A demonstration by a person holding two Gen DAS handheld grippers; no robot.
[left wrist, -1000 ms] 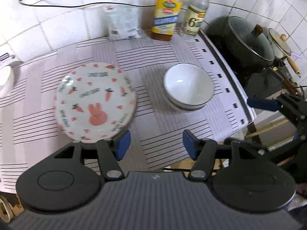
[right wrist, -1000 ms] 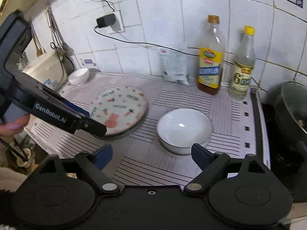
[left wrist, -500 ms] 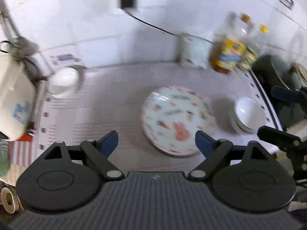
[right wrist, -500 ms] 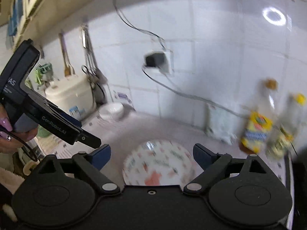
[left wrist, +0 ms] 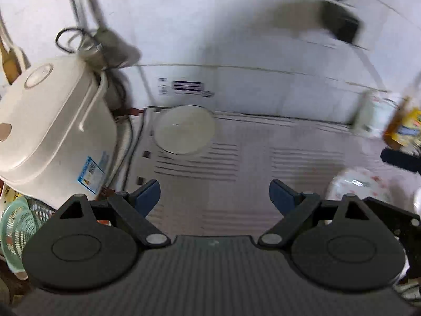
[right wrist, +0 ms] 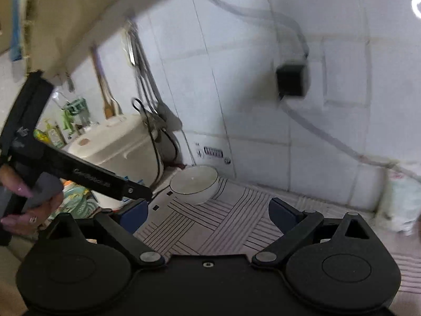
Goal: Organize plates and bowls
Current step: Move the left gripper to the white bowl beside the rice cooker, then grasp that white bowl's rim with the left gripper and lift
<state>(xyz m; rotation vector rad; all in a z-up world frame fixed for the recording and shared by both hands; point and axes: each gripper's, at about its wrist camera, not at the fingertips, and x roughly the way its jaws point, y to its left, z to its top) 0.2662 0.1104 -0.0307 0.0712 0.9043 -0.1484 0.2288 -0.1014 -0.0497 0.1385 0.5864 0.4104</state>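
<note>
White tiles back your striped desk (left wrist: pixel 223 158); a bowl (left wrist: pixel 184 129) sits by the rice cooker (left wrist: pixel 47 121) at its far corner. Only your left view catches the plate (left wrist: pixel 360 184), far right. Labels blur unreadably. Your left hand-held gripper (left wrist: pixel 214 197) and right hand-held gripper (right wrist: pixel 208 210) gape wide, empty.

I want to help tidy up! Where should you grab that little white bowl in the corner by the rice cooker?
Probably by the rim of the white bowl, one finger inside, one outside. It sits upright and open-topped, so come from the front-right, away from the rice cooker and wall.
</note>
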